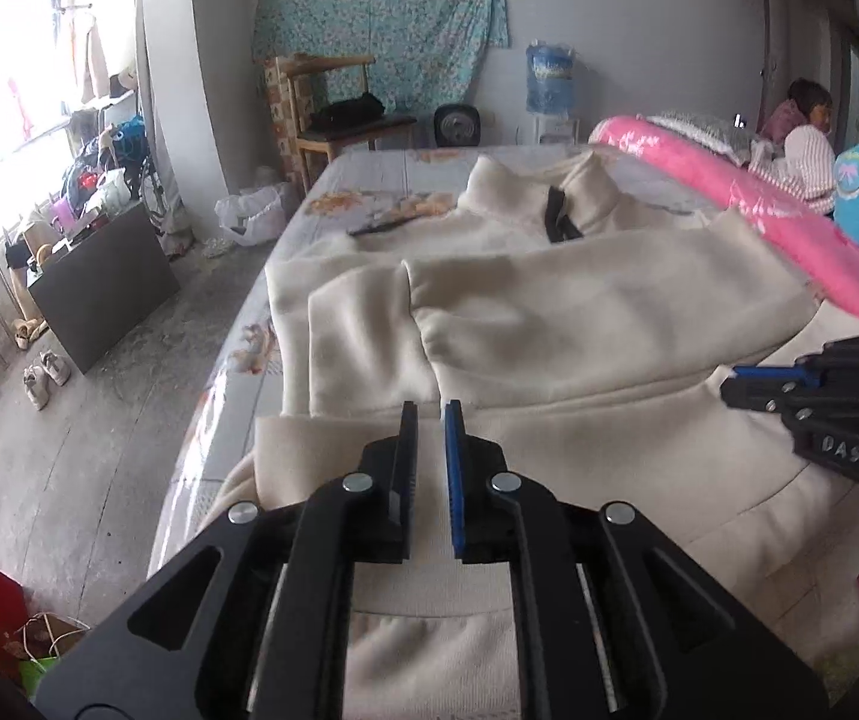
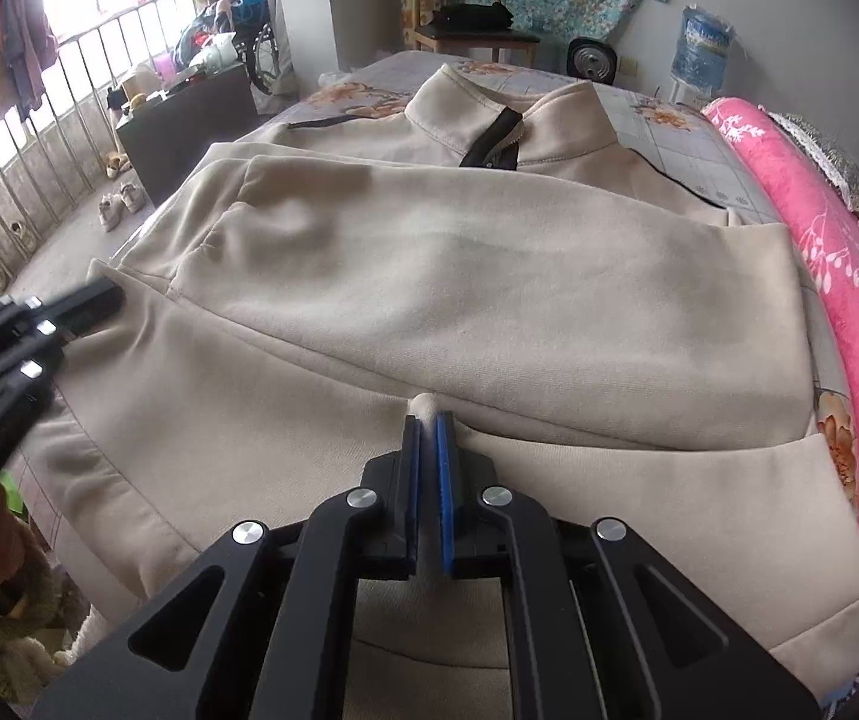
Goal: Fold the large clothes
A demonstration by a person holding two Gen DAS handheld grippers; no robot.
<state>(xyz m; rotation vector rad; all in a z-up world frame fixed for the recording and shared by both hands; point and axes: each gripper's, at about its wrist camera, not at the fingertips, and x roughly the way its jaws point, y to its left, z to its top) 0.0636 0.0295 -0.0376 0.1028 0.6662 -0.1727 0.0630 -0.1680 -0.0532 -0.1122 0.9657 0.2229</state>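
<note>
Cream jacket (image 2: 429, 300) on bed (image 1: 369, 174), right claw (image 2: 429, 420) pinching fabric, left claw (image 1: 429, 411) slightly parted

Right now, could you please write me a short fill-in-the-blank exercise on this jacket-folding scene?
1. The cream jacket lies spread on the ____.
2. The right gripper pinches a small fold of the ____ between its fingers.
3. The zipper at the collar is ____ in colour.
4. The rolled blanket beside the jacket is ____.

Missing words: bed; jacket; black; pink
</note>
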